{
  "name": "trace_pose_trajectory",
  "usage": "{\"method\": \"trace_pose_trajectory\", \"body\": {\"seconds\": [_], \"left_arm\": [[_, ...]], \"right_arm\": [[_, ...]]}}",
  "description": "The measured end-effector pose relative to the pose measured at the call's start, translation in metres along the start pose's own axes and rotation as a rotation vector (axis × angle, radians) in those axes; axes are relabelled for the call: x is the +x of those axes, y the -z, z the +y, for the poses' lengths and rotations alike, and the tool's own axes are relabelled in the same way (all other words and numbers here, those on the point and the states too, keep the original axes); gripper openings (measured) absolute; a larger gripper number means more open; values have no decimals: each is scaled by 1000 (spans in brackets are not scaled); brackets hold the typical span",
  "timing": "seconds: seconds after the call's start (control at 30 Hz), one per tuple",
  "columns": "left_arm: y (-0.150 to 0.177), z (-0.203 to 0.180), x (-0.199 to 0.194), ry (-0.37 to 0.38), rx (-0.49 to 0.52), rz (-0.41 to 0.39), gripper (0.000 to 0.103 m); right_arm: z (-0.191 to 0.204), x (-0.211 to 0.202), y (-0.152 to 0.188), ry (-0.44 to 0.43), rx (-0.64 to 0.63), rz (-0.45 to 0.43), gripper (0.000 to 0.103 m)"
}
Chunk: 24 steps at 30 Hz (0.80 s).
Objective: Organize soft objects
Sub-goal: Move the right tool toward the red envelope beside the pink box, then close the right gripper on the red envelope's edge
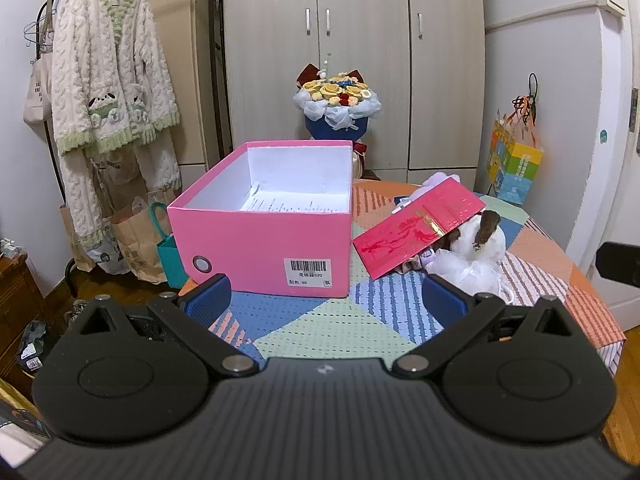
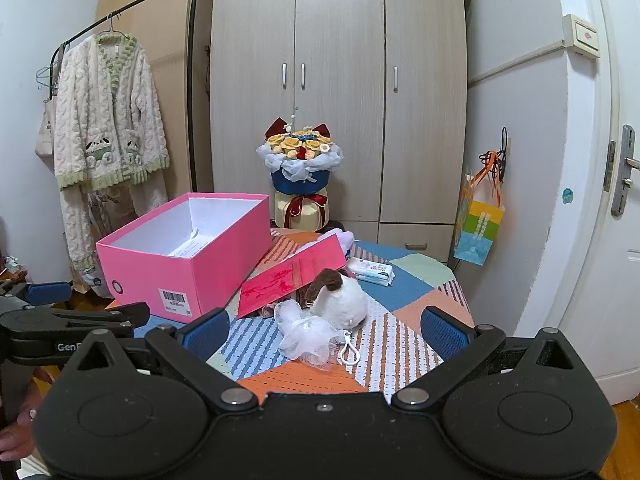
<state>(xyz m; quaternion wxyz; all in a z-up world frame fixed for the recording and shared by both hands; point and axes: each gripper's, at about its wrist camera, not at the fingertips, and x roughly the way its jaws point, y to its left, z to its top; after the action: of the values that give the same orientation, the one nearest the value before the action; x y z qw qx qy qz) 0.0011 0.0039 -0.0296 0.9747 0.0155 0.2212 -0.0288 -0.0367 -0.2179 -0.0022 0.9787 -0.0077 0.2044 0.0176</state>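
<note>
Your left gripper (image 1: 326, 303) and right gripper (image 2: 326, 334) are matt black plastic with dull metal pivot pins; their fingertips (image 1: 211, 299) carry ribbed blue rubbery pads. The pink box (image 1: 272, 252) looks like smooth matt cardboard with white paper lining — a paper barcode label is stuck on its end. The red sheet (image 2: 292, 276) is glossy card with shiny gold foil. Under it, the white plush toy (image 2: 344, 300) is fuzzy cloth, the mesh puff (image 2: 306, 334) thin white netting. The table cover (image 2: 400, 292) is perforated, textured material. The wardrobe (image 2: 340, 80) shows matt wood grain and metal handles.
</note>
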Motion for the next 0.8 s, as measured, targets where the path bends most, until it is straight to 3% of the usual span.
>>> {"method": "trace_pose_trajectory", "body": {"seconds": [0.33,0.47,0.6,0.8], "left_arm": [[0,-2,-1,9,5,3,103],[-4,1,-1,44,-42,6,103],[-12,-3,0,33,-38,-16,103],[-28,-18,13,92,-2,-38,100]], "right_arm": [[-1,0,2,-1,-1,-2,103],[-5,1,0,-14,3,-2,103],[-12,3,-5,-47,17,-15,103],[-33,23,-18,-130,28,-61,103]]}}
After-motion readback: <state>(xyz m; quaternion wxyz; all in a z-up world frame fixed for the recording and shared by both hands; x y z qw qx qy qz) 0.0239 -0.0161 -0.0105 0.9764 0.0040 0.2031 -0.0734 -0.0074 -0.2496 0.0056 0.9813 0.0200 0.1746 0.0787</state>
